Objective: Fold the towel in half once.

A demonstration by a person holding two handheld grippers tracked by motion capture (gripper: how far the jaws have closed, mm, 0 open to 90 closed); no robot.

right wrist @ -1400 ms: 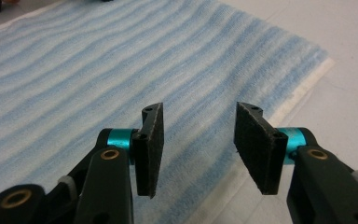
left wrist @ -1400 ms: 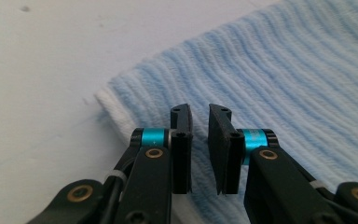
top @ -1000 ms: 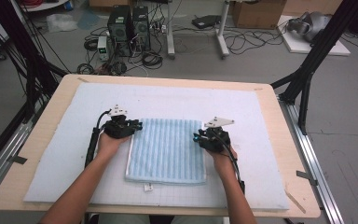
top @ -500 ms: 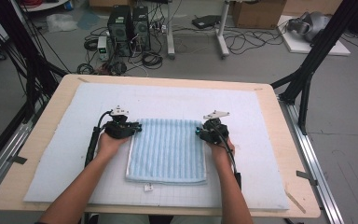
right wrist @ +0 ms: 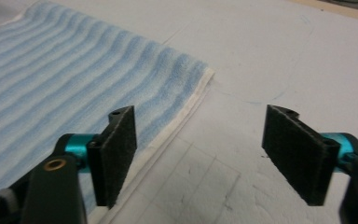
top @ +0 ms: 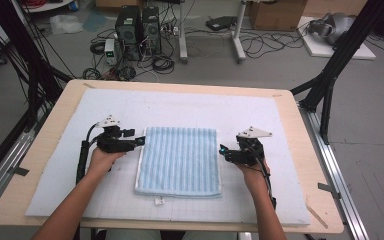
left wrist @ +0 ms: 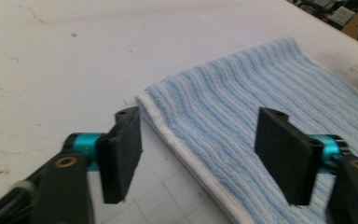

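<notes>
Folded blue striped towel [top: 179,160] released on the white mat [top: 180,107].
Left gripper [top: 141,141] and right gripper [top: 222,150] have just been opening; jaws apart, nothing clamped, towel edges just beyond the fingertips.

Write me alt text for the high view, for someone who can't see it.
A folded blue striped towel lies flat on a white mat covering a wooden table. A person's left hand-held gripper and right hand-held gripper sit open at the towel's two sides, their jaws having just opened with nothing between them. Computers and cables stand on the floor beyond.
</notes>
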